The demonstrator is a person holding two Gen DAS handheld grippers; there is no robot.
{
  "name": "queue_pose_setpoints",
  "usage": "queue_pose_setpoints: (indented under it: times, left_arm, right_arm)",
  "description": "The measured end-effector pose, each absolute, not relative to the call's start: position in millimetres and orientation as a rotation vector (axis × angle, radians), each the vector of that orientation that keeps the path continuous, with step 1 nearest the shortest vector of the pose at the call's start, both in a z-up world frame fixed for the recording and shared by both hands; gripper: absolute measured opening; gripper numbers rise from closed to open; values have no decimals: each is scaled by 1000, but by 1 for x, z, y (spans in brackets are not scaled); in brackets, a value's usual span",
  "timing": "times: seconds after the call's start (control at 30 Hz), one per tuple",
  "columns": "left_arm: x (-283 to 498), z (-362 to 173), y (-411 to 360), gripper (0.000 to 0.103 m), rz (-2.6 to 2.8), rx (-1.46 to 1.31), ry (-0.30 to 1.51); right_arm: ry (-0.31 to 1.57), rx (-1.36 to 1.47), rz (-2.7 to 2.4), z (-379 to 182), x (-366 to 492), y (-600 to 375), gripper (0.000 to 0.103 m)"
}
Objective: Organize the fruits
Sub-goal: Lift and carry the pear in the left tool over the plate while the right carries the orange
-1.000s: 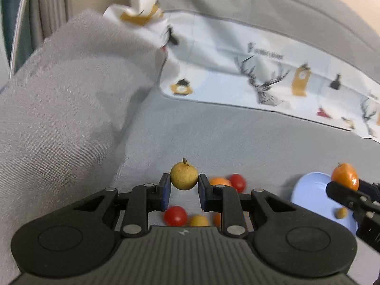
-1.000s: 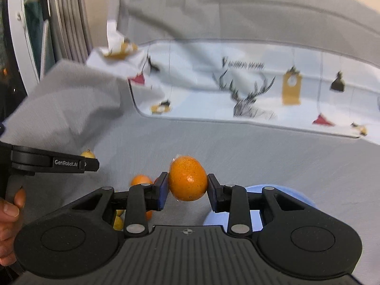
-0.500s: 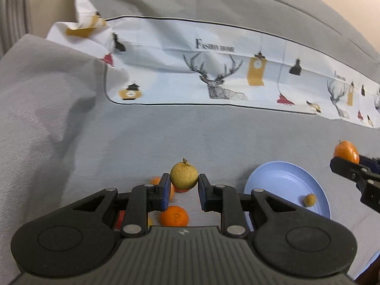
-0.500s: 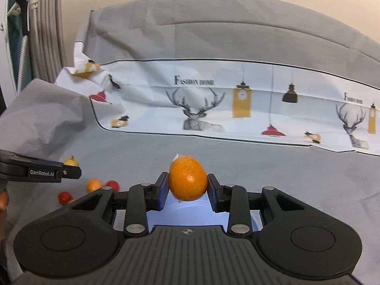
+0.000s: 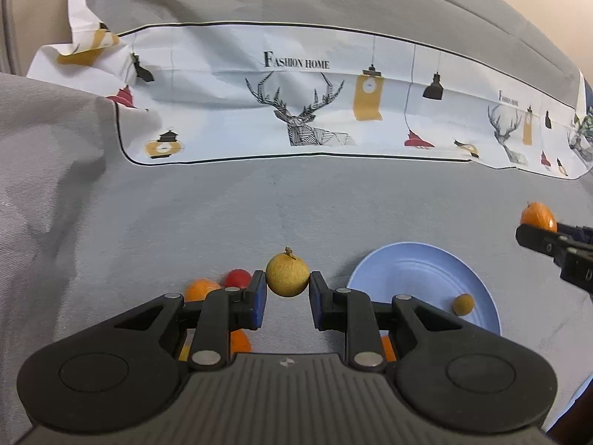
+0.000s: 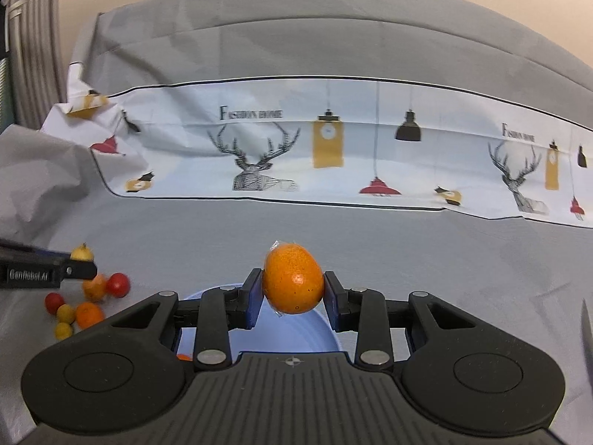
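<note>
Left tool [image 5: 287, 282] grips a longan [image 5: 287, 275] (right: orange [image 6: 292, 283]).

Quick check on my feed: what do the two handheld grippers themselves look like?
Both match: the left gripper and right gripper have matte black bodies with ribbed tops, round side caps, silver pivot pins and blue pads. White "GenRobot.AI" lettering marks the left one's side. No cables or sleeves show.

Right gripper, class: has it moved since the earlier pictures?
Yes. The right gripper, clamping the orange, swung rightward: the deer print sits farther left in its view.
</note>
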State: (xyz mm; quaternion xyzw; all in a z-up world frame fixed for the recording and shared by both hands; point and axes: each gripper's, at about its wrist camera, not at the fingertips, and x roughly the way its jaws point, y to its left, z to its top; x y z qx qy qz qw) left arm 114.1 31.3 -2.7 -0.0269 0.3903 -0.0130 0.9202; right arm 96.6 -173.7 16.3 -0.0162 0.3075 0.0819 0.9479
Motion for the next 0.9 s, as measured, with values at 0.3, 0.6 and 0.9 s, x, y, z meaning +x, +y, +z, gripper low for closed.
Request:
queue_pose_setpoints:
  times: [0.3,0.6,0.9]
  left_arm:
    - [122,-8,24,27,-41,-60,816]
    - [122,-7,24,27,-65,-77,805]
    - [122,-6,18,27,-98,-59,795]
  right_arm:
    - [655,-18,140,9,102,-182,36]
    - [669,-20,129,7,105,-178,36]
    - [672,-39,138,6,106,-175,36]
